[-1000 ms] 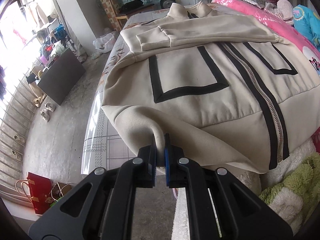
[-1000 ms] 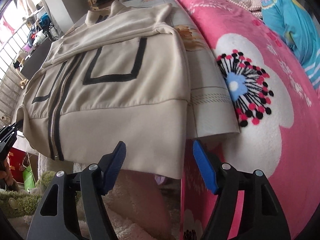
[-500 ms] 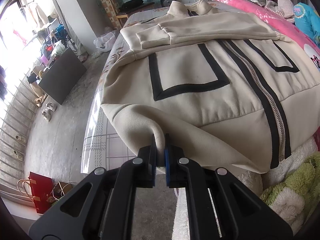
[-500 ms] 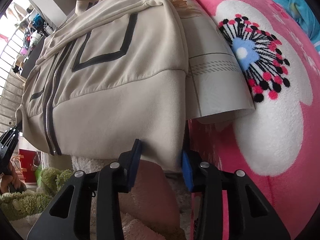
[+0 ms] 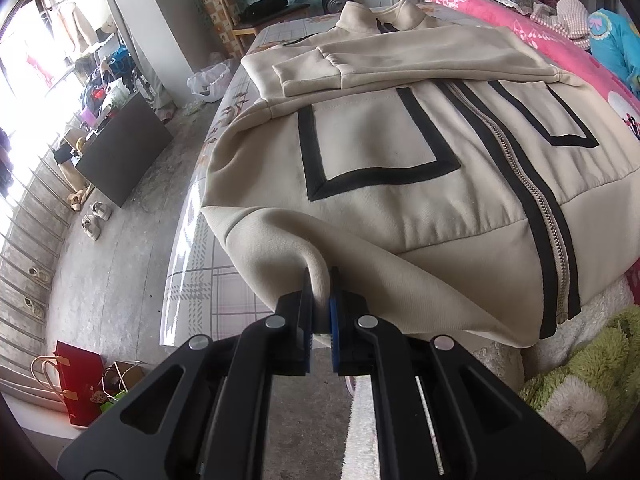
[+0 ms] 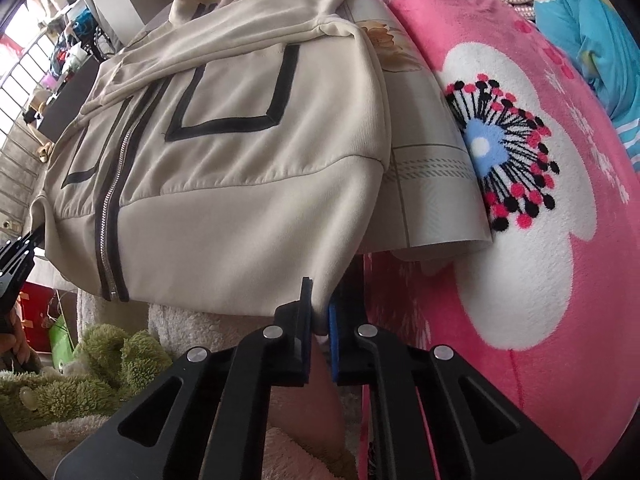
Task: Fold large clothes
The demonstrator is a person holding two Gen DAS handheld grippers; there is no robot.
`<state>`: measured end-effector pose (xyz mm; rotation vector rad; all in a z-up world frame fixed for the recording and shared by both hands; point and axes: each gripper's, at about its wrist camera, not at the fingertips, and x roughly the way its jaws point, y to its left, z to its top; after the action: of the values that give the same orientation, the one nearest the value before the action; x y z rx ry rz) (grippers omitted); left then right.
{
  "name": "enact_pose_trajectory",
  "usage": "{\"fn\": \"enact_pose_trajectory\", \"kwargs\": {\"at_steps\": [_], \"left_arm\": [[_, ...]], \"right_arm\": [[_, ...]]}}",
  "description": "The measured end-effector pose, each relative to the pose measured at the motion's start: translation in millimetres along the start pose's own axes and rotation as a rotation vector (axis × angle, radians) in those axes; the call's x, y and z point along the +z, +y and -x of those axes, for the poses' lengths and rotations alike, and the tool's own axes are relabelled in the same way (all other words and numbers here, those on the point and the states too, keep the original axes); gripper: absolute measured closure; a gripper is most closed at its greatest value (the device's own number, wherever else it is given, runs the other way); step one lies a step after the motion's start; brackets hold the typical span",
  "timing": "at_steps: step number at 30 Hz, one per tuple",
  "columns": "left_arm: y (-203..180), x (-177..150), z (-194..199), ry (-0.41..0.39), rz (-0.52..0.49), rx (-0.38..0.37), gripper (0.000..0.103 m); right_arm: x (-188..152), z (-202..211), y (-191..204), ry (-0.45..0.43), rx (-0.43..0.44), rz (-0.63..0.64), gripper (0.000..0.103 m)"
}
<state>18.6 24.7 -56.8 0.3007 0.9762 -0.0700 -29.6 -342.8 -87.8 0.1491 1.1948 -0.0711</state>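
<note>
Hem corners of the cream zip-front fleece jacket (image 5: 400,140) sit pinched in left gripper (image 5: 320,300) and right gripper (image 6: 319,304), collar lying toward 12 o'clock.

a pink flowered blanket (image 6: 540,240) spreads right of the gripper, green fuzzy fabric (image 6: 80,380) bunches at its lower left, a red bag (image 5: 76,384) stands far left on the floor (image 5: 120,248).
</note>
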Motion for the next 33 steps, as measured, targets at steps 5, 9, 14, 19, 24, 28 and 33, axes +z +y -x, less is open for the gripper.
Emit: {"fn": "enact_pose_trajectory", "kwargs": {"at_steps": [5, 9, 14, 19, 24, 28, 33], "left_arm": [[0, 0, 0, -0.001, 0.0, 0.001, 0.097], [0, 0, 0, 0.0, 0.001, 0.0, 0.097], [0, 0, 0, 0.001, 0.004, -0.002, 0.097], [1, 0, 0, 0.001, 0.005, -0.002, 0.097], [1, 0, 0, 0.002, 0.008, -0.004, 0.097], [1, 1, 0, 0.003, 0.009, -0.004, 0.097], [2, 1, -1, 0.003, 0.011, -0.004, 0.097]], "right_arm": [[6, 12, 4, -0.038, 0.018, 0.007, 0.096], [11, 20, 8, -0.075, 0.029, 0.017, 0.096], [17, 25, 12, -0.106, 0.039, 0.02, 0.096], [24, 26, 15, -0.126, 0.041, 0.024, 0.096], [27, 21, 20, -0.131, 0.033, 0.034, 0.096], [28, 20, 21, -0.132, 0.027, 0.038, 0.096], [28, 19, 21, -0.133, 0.024, 0.041, 0.096]]}}
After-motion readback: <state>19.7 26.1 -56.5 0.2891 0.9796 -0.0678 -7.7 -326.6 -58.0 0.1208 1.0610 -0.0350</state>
